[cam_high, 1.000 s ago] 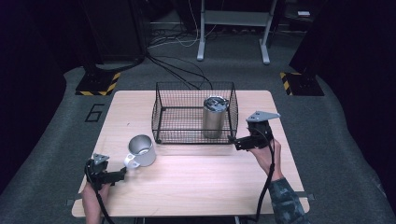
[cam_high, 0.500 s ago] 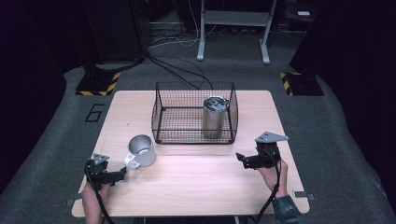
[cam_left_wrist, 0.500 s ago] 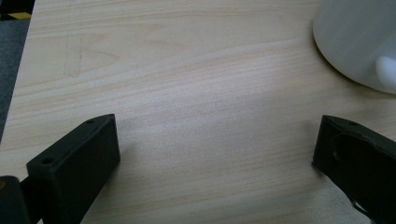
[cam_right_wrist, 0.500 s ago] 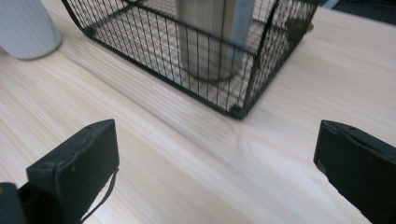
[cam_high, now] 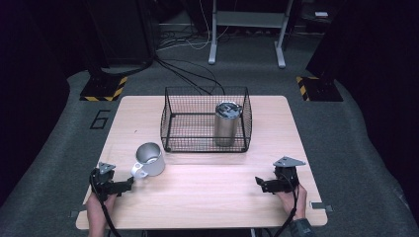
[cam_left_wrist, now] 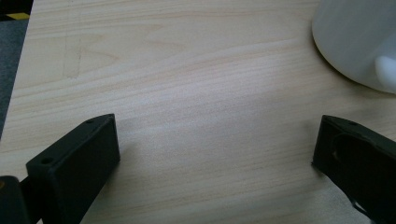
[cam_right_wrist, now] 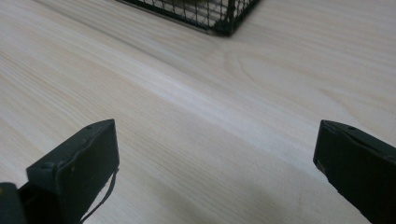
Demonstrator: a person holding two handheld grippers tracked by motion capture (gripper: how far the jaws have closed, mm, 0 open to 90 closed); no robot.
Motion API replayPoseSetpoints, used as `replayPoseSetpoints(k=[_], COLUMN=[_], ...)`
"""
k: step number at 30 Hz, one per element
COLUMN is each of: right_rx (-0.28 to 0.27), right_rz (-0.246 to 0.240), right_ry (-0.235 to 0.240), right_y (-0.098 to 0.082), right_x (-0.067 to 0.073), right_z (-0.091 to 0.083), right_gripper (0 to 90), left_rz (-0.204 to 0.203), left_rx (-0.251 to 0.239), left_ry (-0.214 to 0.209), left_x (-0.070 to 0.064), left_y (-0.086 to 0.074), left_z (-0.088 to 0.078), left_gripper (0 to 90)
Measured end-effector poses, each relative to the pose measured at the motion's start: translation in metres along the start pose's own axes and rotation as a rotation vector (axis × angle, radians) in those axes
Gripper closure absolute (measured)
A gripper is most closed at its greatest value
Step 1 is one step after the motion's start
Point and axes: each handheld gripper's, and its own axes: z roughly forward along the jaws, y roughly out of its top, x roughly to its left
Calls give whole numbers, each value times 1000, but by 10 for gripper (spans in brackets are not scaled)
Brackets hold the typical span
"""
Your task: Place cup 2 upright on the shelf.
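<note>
Resting near the table's (cam_high: 207, 197) front corners, both grippers are held with jaws wide apart and empty. A mug (cam_high: 149, 159) is seen just beside the left gripper (cam_high: 129, 183); a tumbler (cam_high: 226, 123) stands in the basket (cam_high: 170, 118), well apart from the right gripper (cam_high: 259, 183).

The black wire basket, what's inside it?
Inside the wire basket stands one steel tumbler with a lid, upright near the right end. The rest looks bare. The lid hides what's in the tumbler.
</note>
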Motion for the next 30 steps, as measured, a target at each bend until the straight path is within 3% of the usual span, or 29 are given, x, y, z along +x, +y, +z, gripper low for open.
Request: replayPoseSetpoints(k=[9,14,16,22,30], right_rx=[14,-3,26,63,59], right_rz=[24,10,5,-35,-30], right_ry=[-33,-49,-40,-51,-57], right_y=[-20,-20,-20,-20,-21], right_x=[-13,-13,-12,-8,-8], right_z=[10,11,13,19,19], right_gripper=[0,0,0,0,0], left_rz=[9,19,20,-31,-37], left_rx=[10,10,17,-50,-133], left_ry=[-3,-13,-17,-34,-55], left_x=[0,1,1,7,11], left_y=[-1,-1,-1,8,30], left_z=[-2,-2,-3,-15,-44], left_gripper=[2,2,5,21,21])
